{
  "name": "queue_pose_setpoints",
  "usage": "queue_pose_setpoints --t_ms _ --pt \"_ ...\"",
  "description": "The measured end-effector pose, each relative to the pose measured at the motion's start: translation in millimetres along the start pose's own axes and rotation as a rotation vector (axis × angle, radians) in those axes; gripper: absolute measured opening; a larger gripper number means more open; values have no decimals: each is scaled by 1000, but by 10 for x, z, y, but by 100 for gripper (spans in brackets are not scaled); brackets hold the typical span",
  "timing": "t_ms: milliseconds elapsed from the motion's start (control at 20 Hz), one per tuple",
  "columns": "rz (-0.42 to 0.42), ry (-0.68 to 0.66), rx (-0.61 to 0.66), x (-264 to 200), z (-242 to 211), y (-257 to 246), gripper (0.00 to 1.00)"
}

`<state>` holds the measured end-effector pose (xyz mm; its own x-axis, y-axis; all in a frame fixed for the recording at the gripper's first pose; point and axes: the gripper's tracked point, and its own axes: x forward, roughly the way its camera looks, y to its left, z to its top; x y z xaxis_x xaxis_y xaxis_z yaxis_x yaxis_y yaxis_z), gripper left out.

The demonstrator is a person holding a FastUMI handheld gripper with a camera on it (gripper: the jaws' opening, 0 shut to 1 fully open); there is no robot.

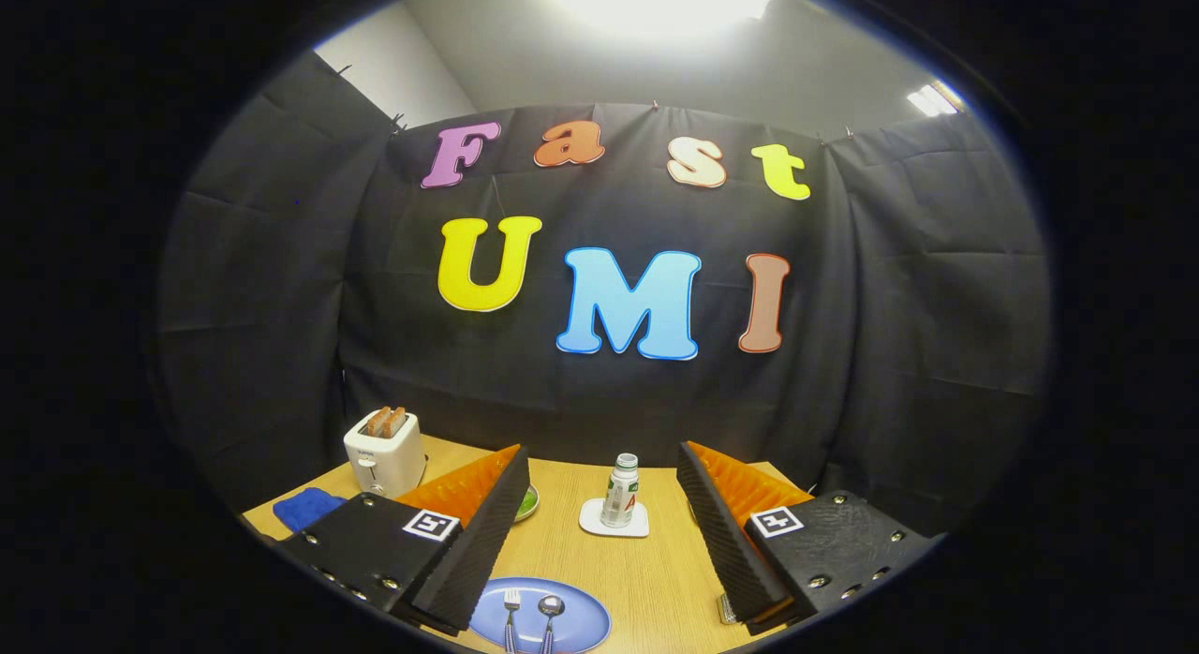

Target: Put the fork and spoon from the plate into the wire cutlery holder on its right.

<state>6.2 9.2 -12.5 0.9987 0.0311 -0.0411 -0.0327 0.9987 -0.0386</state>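
A blue cloth (307, 507) is seen at the far left of the wooden tabletop (646, 579), with a white toaster (384, 453) just beside it, two slices of bread standing in its slots. A green item (526, 502), mostly hidden behind the left finger, cannot be identified. The hand-held gripper (599, 532) is held above the tabletop with its fingers spread wide and nothing between them. Just ahead of the fingers and nearer the left one, a blue plate (581, 626) is found, with the fork (511, 609) and the spoon (549, 612) laid side by side on it, fork to the left. Beyond the fingers, a small bottle (620, 490) is stood upright on a white coaster (614, 521). By the right finger's base, a small metal piece (726, 609) is glimpsed; it cannot be identified.
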Motion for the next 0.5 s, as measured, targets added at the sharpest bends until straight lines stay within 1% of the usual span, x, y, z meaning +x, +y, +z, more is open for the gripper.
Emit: queue_pose_setpoints --t_ms 50,150,200,300,350,500 --pt "1 5 1 -9 2 3 97" --pt "13 19 -2 -3 -59 31 93" --pt "21 30 -6 2 -109 52 93" --pt "60 87 -19 17 -316 137 93" --pt "69 129 -31 7 -448 144 90" --pt "110 276 -30 -6 -871 189 76"
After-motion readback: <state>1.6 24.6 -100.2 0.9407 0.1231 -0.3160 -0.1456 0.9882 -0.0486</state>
